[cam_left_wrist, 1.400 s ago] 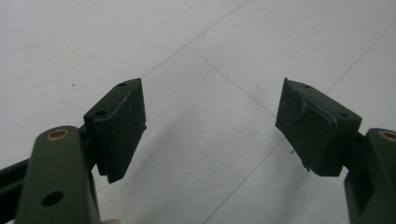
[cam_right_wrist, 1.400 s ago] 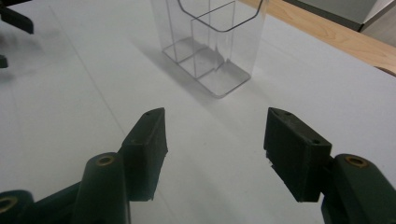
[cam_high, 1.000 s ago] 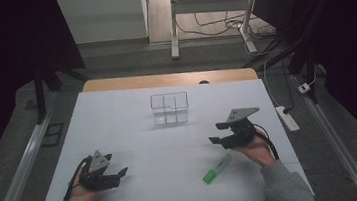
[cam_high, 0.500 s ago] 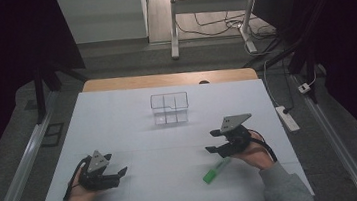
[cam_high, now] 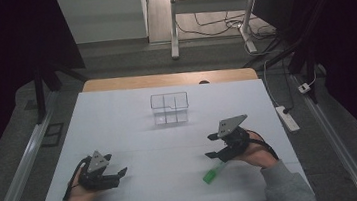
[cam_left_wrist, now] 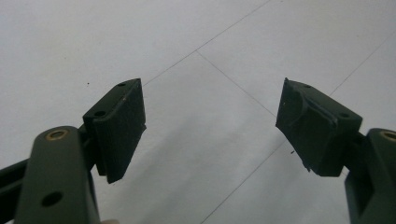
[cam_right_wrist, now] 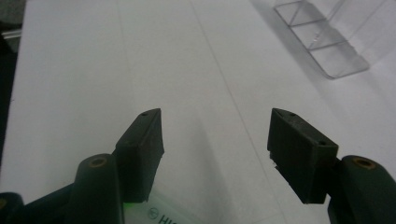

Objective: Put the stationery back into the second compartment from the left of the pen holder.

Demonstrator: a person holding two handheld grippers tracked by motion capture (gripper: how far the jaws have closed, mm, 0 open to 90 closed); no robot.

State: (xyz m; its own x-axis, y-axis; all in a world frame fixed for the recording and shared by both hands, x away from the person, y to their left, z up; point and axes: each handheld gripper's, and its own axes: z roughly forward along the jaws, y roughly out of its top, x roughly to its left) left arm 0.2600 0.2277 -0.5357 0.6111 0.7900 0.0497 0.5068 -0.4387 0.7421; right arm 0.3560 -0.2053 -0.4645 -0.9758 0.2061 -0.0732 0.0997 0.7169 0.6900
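A green marker (cam_high: 213, 174) lies on the white table near its front right. Just above and behind it hovers my right gripper (cam_high: 212, 146), open, jaws pointing left, nothing between them. In the right gripper view the gripper (cam_right_wrist: 215, 140) stands wide open over bare table, and the marker's green-and-white barrel (cam_right_wrist: 161, 213) peeks out under the lower left jaw. My left gripper (cam_high: 121, 172) rests at the front left of the table, open and empty; in the left gripper view (cam_left_wrist: 210, 121) only white table lies between its jaws. A clear divided box (cam_high: 170, 108) stands at the table's middle back.
The white table top (cam_high: 135, 135) has thin seam lines. A wooden strip (cam_high: 169, 79) edges its far side. A power strip (cam_high: 287, 118) lies off the right edge, with cables and desk legs on the floor beyond.
My right gripper has moved left and toward the front, coming down close over the green marker. The left gripper has stayed put.
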